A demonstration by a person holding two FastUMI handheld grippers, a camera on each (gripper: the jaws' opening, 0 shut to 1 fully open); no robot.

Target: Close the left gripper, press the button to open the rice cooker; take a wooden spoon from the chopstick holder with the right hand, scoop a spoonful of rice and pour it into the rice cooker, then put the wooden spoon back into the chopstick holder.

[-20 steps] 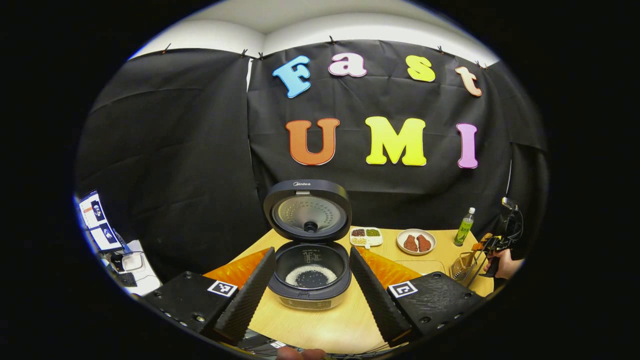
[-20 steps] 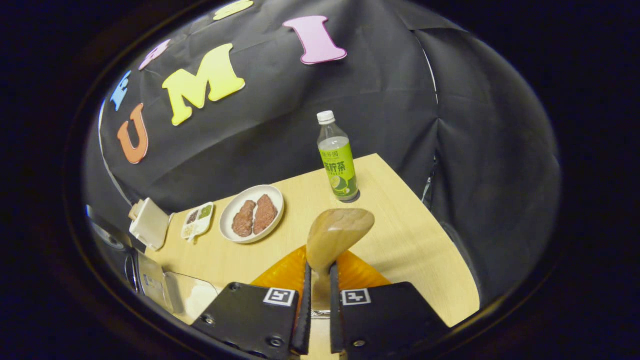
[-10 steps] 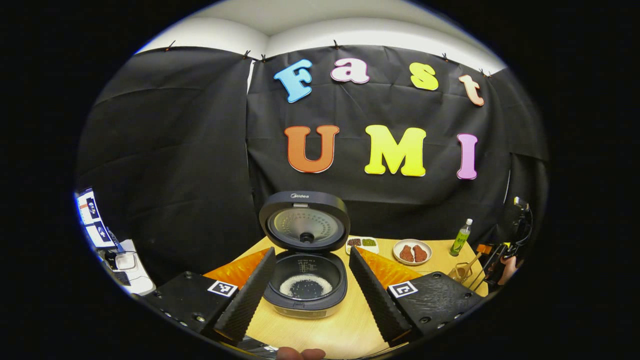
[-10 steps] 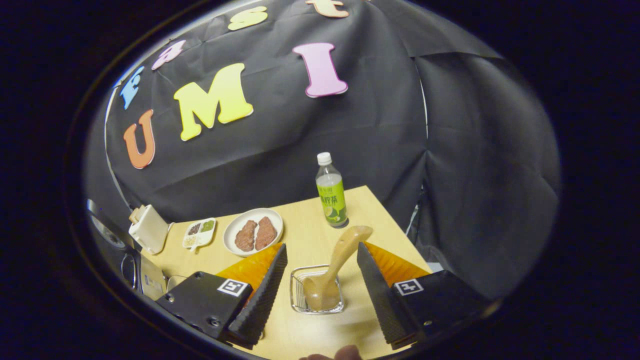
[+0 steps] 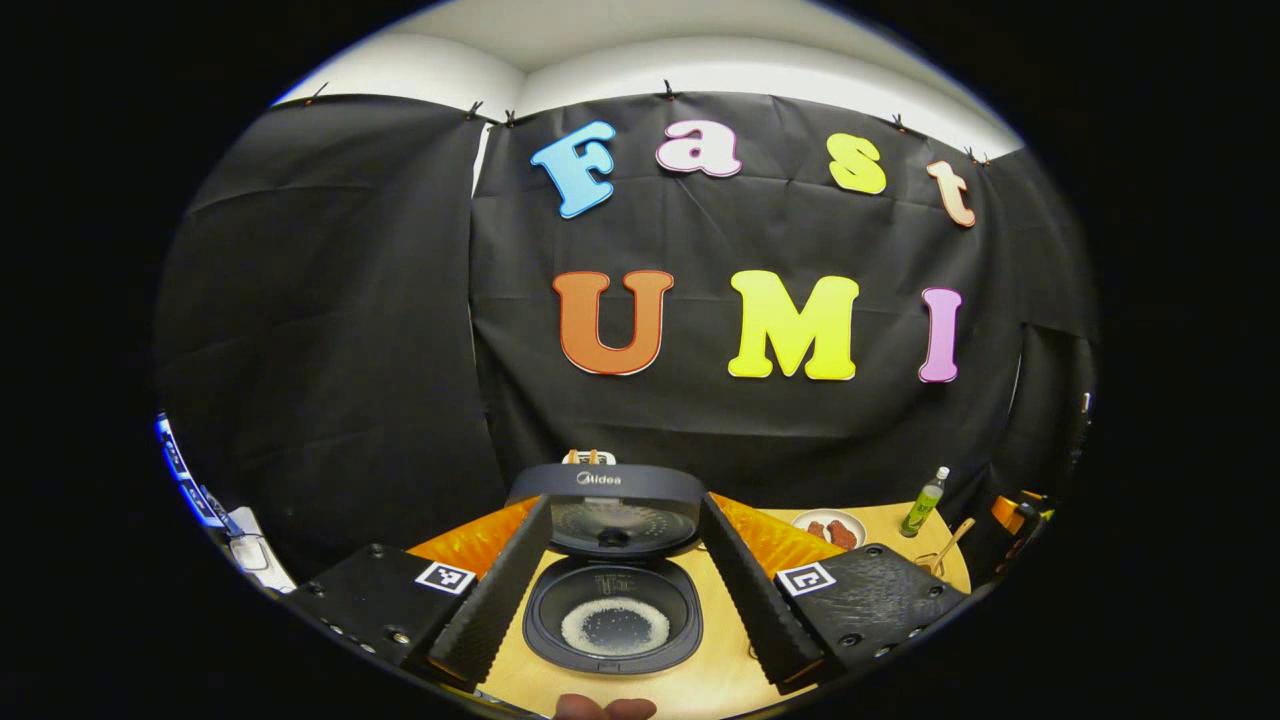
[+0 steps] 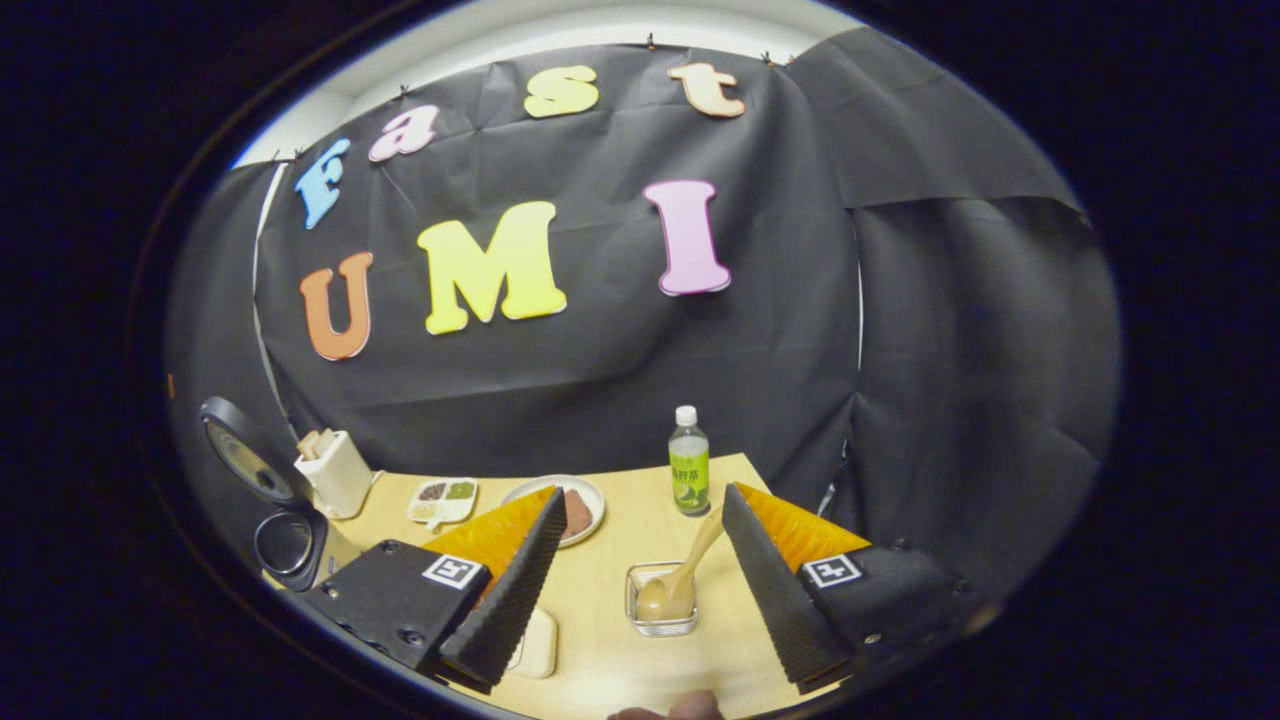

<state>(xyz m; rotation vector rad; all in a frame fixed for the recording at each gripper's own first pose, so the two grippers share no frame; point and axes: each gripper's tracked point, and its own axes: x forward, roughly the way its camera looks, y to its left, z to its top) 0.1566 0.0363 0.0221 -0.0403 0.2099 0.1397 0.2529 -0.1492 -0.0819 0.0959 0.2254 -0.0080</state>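
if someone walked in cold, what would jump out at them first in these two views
Most likely the open rice cooker in the left gripper view, lid up and white rice in its pot, framed by the open left gripper. In the right gripper view, the wooden spoon leans in the clear chopstick holder on the table between the open right gripper fingers, a green bottle standing behind.

The wooden counter (image 6: pixel 600 640) holds the open rice cooker (image 6: pixel 285 540) at the left, a plate (image 6: pixel 585 505), a bottle (image 6: pixel 688 462) and the chopstick holder (image 6: pixel 660 610) with the wooden spoon (image 6: pixel 685 570).
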